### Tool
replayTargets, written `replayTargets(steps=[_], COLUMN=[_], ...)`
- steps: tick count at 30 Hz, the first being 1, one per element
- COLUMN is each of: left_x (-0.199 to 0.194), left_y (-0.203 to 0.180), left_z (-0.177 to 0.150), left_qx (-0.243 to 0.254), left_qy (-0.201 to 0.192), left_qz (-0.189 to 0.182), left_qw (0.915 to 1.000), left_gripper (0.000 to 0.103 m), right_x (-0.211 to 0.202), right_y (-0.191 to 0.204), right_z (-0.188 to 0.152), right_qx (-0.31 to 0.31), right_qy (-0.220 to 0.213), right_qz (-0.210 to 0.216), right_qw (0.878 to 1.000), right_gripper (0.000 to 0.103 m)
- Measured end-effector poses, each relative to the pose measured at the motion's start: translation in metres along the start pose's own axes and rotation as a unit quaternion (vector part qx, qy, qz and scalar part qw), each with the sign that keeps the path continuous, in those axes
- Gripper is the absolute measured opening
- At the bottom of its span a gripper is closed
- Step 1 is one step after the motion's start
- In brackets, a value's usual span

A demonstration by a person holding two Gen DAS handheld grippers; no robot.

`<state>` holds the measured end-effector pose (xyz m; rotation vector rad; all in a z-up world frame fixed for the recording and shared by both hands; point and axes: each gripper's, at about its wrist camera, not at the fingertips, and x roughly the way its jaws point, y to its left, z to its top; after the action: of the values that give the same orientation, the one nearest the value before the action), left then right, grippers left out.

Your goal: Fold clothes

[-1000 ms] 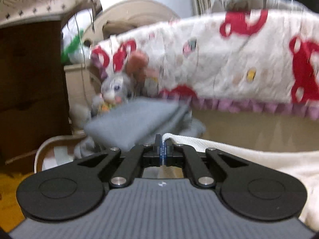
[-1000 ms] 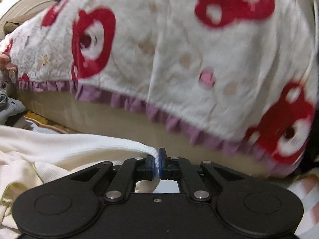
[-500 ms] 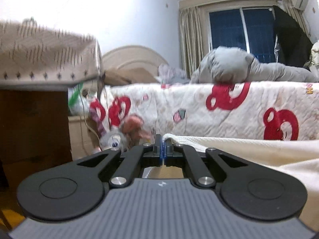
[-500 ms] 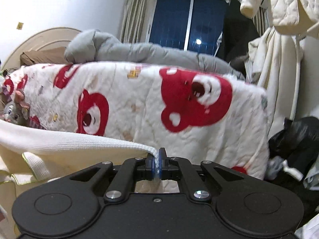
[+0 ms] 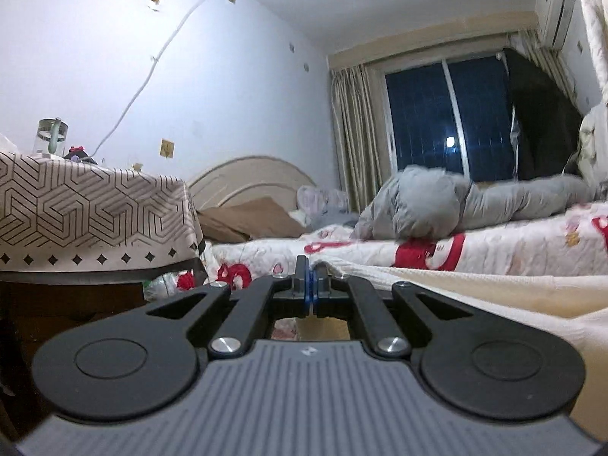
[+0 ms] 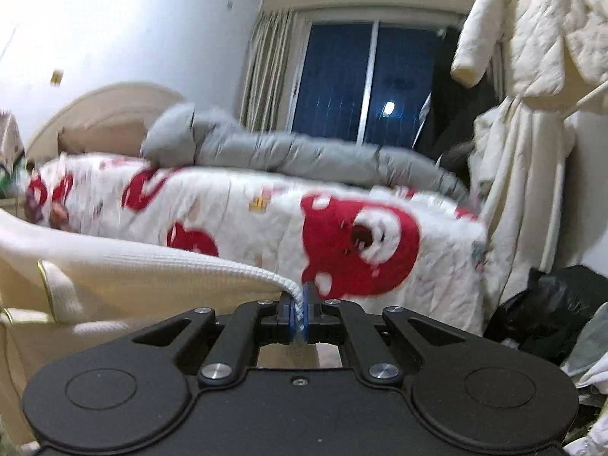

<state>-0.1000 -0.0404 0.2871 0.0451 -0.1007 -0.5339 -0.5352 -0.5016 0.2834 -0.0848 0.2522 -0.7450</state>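
Observation:
A cream knitted garment [image 5: 475, 288] hangs stretched between my two grippers, held up in the air in front of the bed. My left gripper [image 5: 311, 285] is shut on one end of its ribbed edge, and the cloth runs off to the right. My right gripper [image 6: 300, 313] is shut on the other end of the ribbed edge [image 6: 152, 262], and the cloth [image 6: 114, 304] runs off and hangs down to the left. The lower part of the garment is hidden below both views.
A bed with a white quilt printed with red bears [image 6: 361, 235] lies ahead, with a grey padded jacket [image 5: 437, 201] on top. A cabinet with a patterned cloth [image 5: 83, 212] stands at left. White robes [image 6: 532, 114] and a black bag [image 6: 547, 307] are at right.
Both grippers have risen with the garment. The views moved from the bed's side and floor up to the bed top, window and walls. The grey folded pile has dropped out of view.

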Motion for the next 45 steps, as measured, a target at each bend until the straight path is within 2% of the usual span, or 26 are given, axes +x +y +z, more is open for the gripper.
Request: replayTargets(steps=[2,5,10,13,15,17,20,22,26,29,30,32,34,37,41,45], left_x=[0.028,0.089,0.177,0.217,0.236,0.250,0.266,0.273,0.273,0.265,0.265,0.266,0.267,0.252,0.232,0.219], left_y=[-0.005,-0.018,-0.059,-0.078,-0.087,-0.095,-0.104,-0.098,-0.076,-0.068,-0.064,-0.053,-0.049,-0.077,-0.153,-0.236], left_z=[-0.021,-0.076,-0.179,-0.243,-0.285,-0.324,-0.372,-0.383,-0.380,-0.364,-0.356,-0.343,-0.332,-0.329,-0.348,-0.375], left_qx=[0.002,0.002,0.048,0.036,0.025,0.027,0.054,0.043,0.004,0.023,0.030,0.024,-0.001,-0.020,-0.013,-0.018], left_qy=[0.034,0.101,0.167,0.219,0.264,0.303,0.349,0.358,0.347,0.318,0.301,0.291,0.307,0.330,0.361,0.386], left_qz=[-0.004,-0.004,0.005,-0.006,-0.012,-0.012,0.010,0.035,0.074,0.101,0.110,0.118,0.086,-0.021,-0.153,-0.244], left_qw=[0.9994,0.9949,0.9848,0.9750,0.9642,0.9525,0.9354,0.9319,0.9350,0.9424,0.9469,0.9493,0.9477,0.9434,0.9198,0.8896], left_gripper=[0.002,0.002,0.002,0.002,0.002,0.003,0.006,0.006,0.007,0.007,0.008,0.008,0.008,0.013,0.029,0.032], right_x=[0.032,0.105,0.240,0.306,0.338,0.361,0.376,0.378,0.382,0.384,0.388,0.392,0.388,0.383,0.393,0.407], right_y=[-0.005,-0.009,0.003,0.012,0.019,0.031,0.049,0.066,0.098,0.123,0.127,0.134,0.139,0.145,0.153,0.160], right_z=[-0.016,-0.051,-0.136,-0.190,-0.230,-0.260,-0.276,-0.273,-0.266,-0.260,-0.264,-0.272,-0.273,-0.272,-0.281,-0.303], right_qx=[0.020,0.051,0.076,0.113,0.137,0.146,0.163,0.177,0.203,0.222,0.239,0.258,0.247,0.212,0.186,0.140], right_qy=[0.034,0.104,0.226,0.303,0.372,0.407,0.420,0.402,0.361,0.329,0.332,0.341,0.341,0.343,0.356,0.368], right_qz=[0.016,0.035,0.029,0.030,0.021,-0.010,-0.056,-0.027,0.037,0.085,0.098,0.109,0.116,0.134,0.147,0.111], right_qw=[0.999,0.993,0.971,0.946,0.918,0.902,0.891,0.898,0.909,0.914,0.907,0.898,0.899,0.905,0.904,0.912], right_gripper=[0.003,0.003,0.003,0.006,0.019,0.022,0.023,0.025,0.043,0.047,0.047,0.047,0.047,0.047,0.051,0.049])
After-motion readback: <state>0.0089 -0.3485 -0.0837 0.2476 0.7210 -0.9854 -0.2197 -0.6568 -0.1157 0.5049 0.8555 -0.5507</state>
